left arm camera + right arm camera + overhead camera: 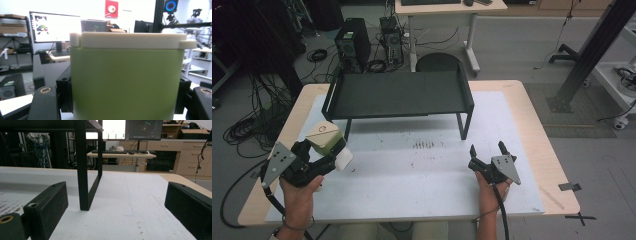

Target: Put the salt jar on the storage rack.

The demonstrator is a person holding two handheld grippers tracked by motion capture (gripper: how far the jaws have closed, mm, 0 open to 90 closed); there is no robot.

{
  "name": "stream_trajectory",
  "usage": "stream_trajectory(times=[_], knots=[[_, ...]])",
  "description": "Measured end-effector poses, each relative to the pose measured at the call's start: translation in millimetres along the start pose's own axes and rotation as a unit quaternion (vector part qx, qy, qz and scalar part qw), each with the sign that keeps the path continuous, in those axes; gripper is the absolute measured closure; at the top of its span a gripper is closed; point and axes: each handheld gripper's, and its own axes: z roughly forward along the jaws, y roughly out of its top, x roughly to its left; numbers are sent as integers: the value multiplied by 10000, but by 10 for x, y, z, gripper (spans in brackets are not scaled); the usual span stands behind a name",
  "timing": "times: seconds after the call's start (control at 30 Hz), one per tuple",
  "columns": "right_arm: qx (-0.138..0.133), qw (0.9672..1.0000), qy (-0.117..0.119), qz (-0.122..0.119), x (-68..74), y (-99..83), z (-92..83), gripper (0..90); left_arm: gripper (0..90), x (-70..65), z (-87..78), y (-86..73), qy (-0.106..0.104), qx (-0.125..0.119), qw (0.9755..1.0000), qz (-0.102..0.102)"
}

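Observation:
A pale green container (pixel 331 144) with a cream lid (pixel 323 132) is held above the left side of the table. My left gripper (pixel 323 151) is shut on its sides. In the left gripper view the green container (pixel 126 82) stands upright between the black jaws, its cream lid (pixel 130 40) on top. My right gripper (pixel 486 148) rests low over the white mat (pixel 422 175) at the right, open with nothing between its jaws. In the right gripper view the right gripper (pixel 117 207) points toward a leg of the black rack (pixel 83 182).
A low black rack (pixel 402 95) on thin legs stands at the back of the table, its top tray bare. The wooden table edge (pixel 557 165) runs close to the right hand. A second desk, computer towers and cables lie beyond on the floor.

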Motion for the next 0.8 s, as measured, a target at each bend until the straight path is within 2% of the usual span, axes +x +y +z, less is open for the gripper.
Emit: stream_trajectory(times=[0.27,0.53,0.8], knots=[[38,10000,1,-30,4,2,5,51,294,30,101,180,-280,40,9996,84],[58,10000,-14,-17,6,3,7,53,294,69,266,378,-651,53,9976,216],[85,10000,-26,-30,9,4,11,54,294,97,416,535,-834,-24,9963,201]])
